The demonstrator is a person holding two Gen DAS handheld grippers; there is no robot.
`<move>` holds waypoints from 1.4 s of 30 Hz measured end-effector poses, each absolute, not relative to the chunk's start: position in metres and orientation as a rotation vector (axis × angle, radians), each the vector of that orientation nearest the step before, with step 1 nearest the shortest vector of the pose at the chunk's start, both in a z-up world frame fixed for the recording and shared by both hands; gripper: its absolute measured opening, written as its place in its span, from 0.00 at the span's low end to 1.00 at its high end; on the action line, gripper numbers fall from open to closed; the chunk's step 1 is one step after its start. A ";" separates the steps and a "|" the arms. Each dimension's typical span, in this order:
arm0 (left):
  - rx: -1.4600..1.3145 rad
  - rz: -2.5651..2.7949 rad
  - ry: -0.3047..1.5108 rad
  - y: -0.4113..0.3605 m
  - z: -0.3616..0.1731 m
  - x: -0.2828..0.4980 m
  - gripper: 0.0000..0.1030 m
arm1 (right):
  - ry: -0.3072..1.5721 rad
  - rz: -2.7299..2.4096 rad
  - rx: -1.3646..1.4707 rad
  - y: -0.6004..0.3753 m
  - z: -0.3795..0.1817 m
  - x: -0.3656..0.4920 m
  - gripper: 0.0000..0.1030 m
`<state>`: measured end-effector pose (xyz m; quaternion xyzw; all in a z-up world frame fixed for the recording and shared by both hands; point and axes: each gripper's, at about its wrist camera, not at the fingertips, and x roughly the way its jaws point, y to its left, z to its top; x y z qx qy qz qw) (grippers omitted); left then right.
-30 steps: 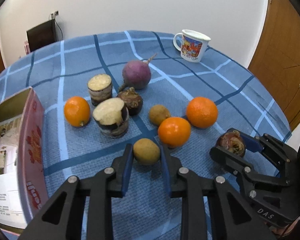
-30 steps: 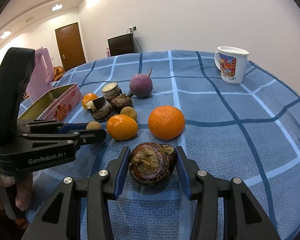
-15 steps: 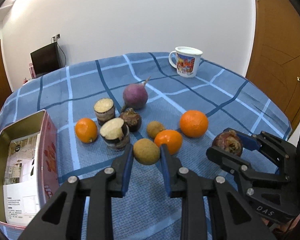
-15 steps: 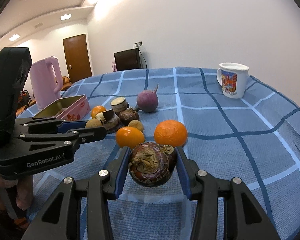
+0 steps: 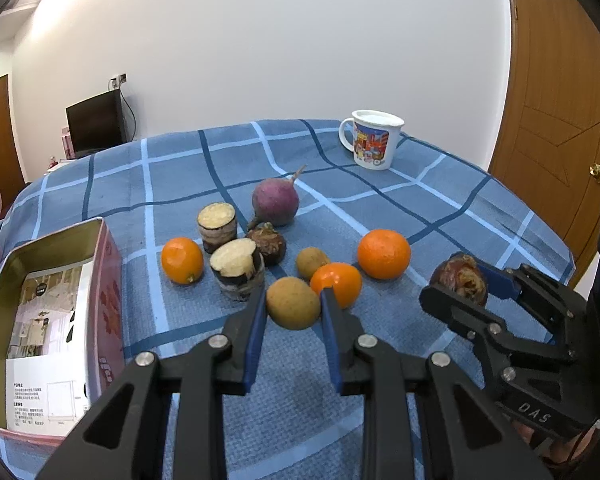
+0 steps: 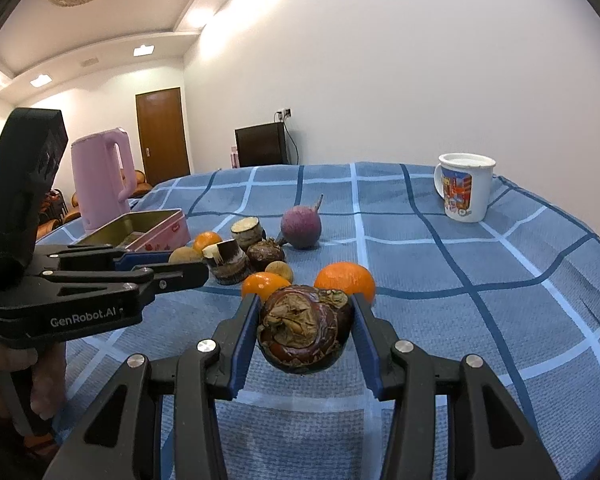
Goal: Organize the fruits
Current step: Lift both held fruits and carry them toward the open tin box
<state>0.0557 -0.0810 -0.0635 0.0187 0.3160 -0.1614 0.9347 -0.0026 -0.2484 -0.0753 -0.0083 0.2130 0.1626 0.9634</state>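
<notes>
Tongs (image 5: 293, 306) grip smooth round fruit (image 5: 293, 302).

Bare tablecloth (image 5: 440, 208) lies open rightward toward the mug (image 5: 374, 140); the tin (image 5: 104, 280) blocks the left.

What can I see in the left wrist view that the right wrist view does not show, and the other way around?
Only the left wrist view shows the brass door knob and the printed paper inside the tin box.

Only the right wrist view shows the whole pink kettle, the ceiling lights and a hand holding the left gripper.

Both show the white mug, the purple radish, the oranges and the right gripper shut on a water chestnut.
</notes>
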 end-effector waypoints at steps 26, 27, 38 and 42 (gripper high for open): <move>0.035 -0.293 0.530 -0.071 -0.050 0.039 0.27 | 0.350 0.328 -0.018 -0.250 -0.073 -0.013 0.46; 0.036 -0.292 0.526 -0.071 -0.050 0.038 0.27 | 0.350 0.327 -0.020 -0.250 -0.073 -0.013 0.46; 0.054 -0.277 0.476 -0.070 -0.041 0.031 0.27 | 0.336 0.317 -0.034 -0.249 -0.070 -0.015 0.46; 0.058 -0.271 0.461 -0.069 -0.038 0.029 0.27 | 0.328 0.314 -0.039 -0.247 -0.068 -0.017 0.46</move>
